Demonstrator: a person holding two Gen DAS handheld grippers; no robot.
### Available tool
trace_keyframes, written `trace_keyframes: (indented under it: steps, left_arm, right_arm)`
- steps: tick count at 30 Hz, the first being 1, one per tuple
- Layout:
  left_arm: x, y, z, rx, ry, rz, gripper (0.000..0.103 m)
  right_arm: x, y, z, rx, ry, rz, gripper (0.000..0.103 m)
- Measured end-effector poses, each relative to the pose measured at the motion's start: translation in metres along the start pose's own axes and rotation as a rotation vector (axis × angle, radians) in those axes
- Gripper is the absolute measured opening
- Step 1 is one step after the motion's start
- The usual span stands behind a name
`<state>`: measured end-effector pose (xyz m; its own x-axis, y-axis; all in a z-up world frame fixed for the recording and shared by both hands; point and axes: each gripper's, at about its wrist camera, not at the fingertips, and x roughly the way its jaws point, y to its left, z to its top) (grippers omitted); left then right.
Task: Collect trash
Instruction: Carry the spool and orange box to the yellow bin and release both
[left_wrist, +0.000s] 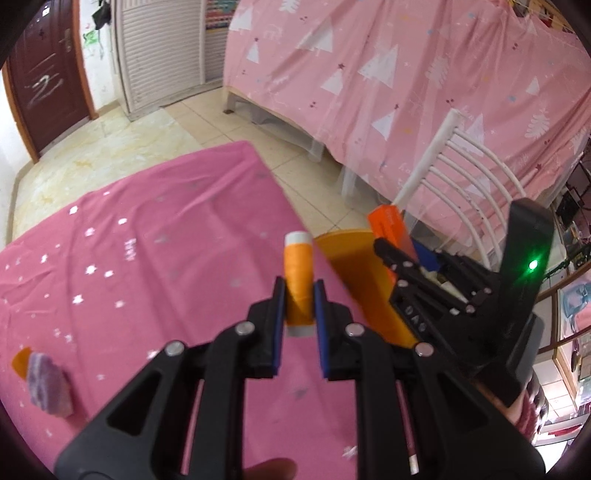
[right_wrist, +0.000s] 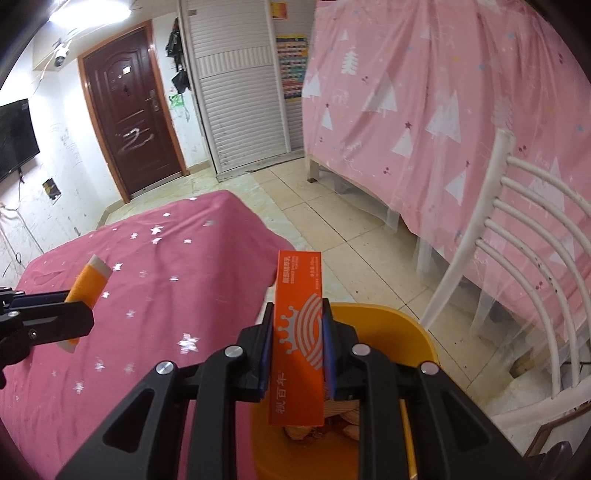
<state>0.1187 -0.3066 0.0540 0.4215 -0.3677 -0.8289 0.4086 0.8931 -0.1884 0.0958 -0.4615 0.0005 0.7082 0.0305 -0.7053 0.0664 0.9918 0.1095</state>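
**A:** What have you got hold of?

**B:** My left gripper is pinching an orange spool of thread around its middle, the white ends poking out above and below the pads. My right gripper is clamped on a long orange box, upright, squeezed by its two long sides.

**A:** And the bin?

**B:** The yellow bin sits right under my right gripper, just off the corner of the table. The lower end of the box hangs over the opening, and there seem to be scraps already inside. The spool is above the tablecloth, close to the bin's rim but not over it.

**A:** So how do you finish this cleanly?

**B:** I'd let the box go first, since it is already over the opening; it is tall, so I'd want it low enough not to tip against the rim. Then I'd carry the spool over before spreading my fingers, because a spool will likely roll if it lands on cloth.

**A:** Anything left on the table?

**B:** The pink star-patterned tablecloth holds a purple fuzzy lump with something orange beside it, well away from the bin. Around us: tiled floor, a white chair by the bin, a pink curtain with white trees, and a dark brown door.
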Motion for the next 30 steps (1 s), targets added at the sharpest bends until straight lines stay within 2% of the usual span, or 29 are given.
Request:
trace_keyframes:
  steps: [10, 18, 19, 20, 21, 22, 30]
  left_arm:
    - [0.038, -0.042, 0.015, 0.032, 0.009, -0.026, 0.014]
    - [0.066, -0.055, 0.020, 0.045, 0.040, -0.037, 0.014]
    - [0.070, -0.057, 0.021, 0.045, 0.047, -0.041, 0.016]
    - [0.073, -0.058, 0.022, 0.042, 0.052, -0.039, 0.028]
    - [0.076, -0.059, 0.022, 0.035, 0.055, -0.038, 0.044]
    - [0.077, -0.058, 0.023, 0.032, 0.056, -0.034, 0.049]
    - [0.079, -0.056, 0.022, 0.021, 0.067, -0.012, 0.049]
  right_arm:
    - [0.019, -0.029, -0.004, 0.034, 0.018, 0.003, 0.016]
    - [0.027, -0.048, -0.010, 0.088, 0.025, 0.007, 0.017]
    - [0.027, -0.049, -0.011, 0.091, 0.025, 0.007, 0.017]
    - [0.028, -0.051, -0.012, 0.094, 0.027, 0.007, 0.017]
    - [0.029, -0.054, -0.012, 0.096, 0.028, 0.007, 0.017]
    - [0.029, -0.055, -0.013, 0.097, 0.028, 0.006, 0.017]
    - [0.027, -0.051, -0.013, 0.092, 0.031, 0.008, 0.017]
